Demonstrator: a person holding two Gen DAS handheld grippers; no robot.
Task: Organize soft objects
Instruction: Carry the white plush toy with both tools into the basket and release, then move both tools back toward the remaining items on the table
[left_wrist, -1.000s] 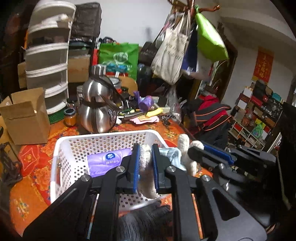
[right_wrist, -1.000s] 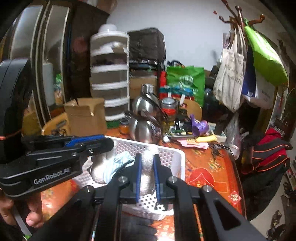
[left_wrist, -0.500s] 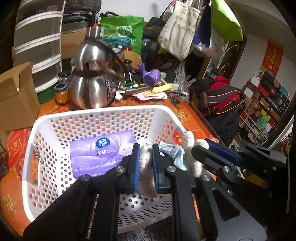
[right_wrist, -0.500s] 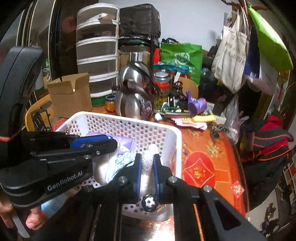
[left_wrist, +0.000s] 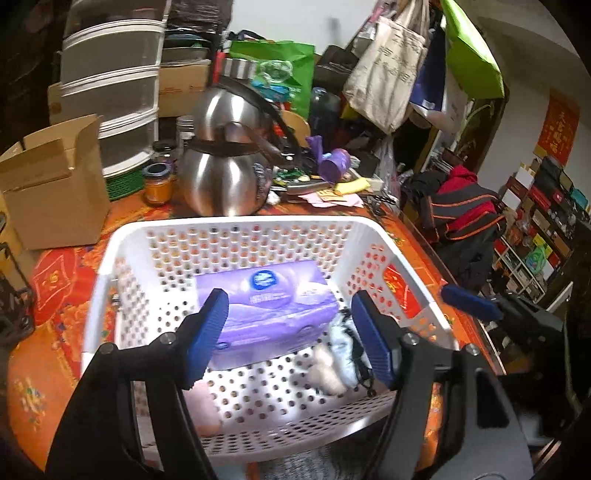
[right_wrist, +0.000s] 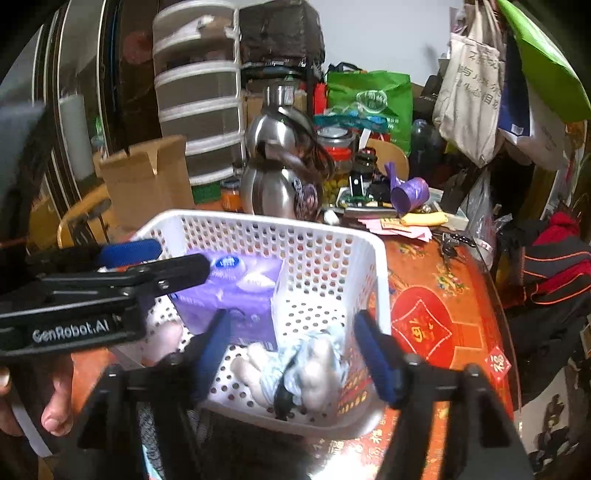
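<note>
- Nearest to us, our left tongs (left_wrist: 290, 334) stand with the jaws wide apart over the near part of the white basket (left_wrist: 236, 225); the jaws have just been opening, and nothing is pressed between the blue pads.
- Our right tongs (right_wrist: 291, 354) are likewise spread, having just been opening too, and they hang above the basket's right near corner with nothing in their grip.
- A hand (right_wrist: 44, 398) shows at the lower left of the right wrist view, under the black body of the left tongs.
- Below the right tongs the plush toy (right_wrist: 306, 369) lies loose on the perforated floor of the basket, a pale, fuzzy thing with light blue cloth and a dark strap on it, close to the right wall.
- Just behind and to the left of the toy, a purple tissue pack (left_wrist: 266, 306) lies flat in the middle of the basket.
- A pinkish soft item (left_wrist: 201, 406) sits at the basket's near left part; it is too blurred for us to say what it is.
- The basket rests on the desk (right_wrist: 436, 295), which wears an orange and red patterned cover.
- Beyond the basket stands a steel kettle (left_wrist: 225, 177), with a cardboard box (left_wrist: 51, 184) to its left and a purple cup (right_wrist: 410, 192) tipped over to its right.
- Farthest back, a drawer tower (right_wrist: 199, 96) and a green bag (right_wrist: 369, 103) stand by the wall.
</note>
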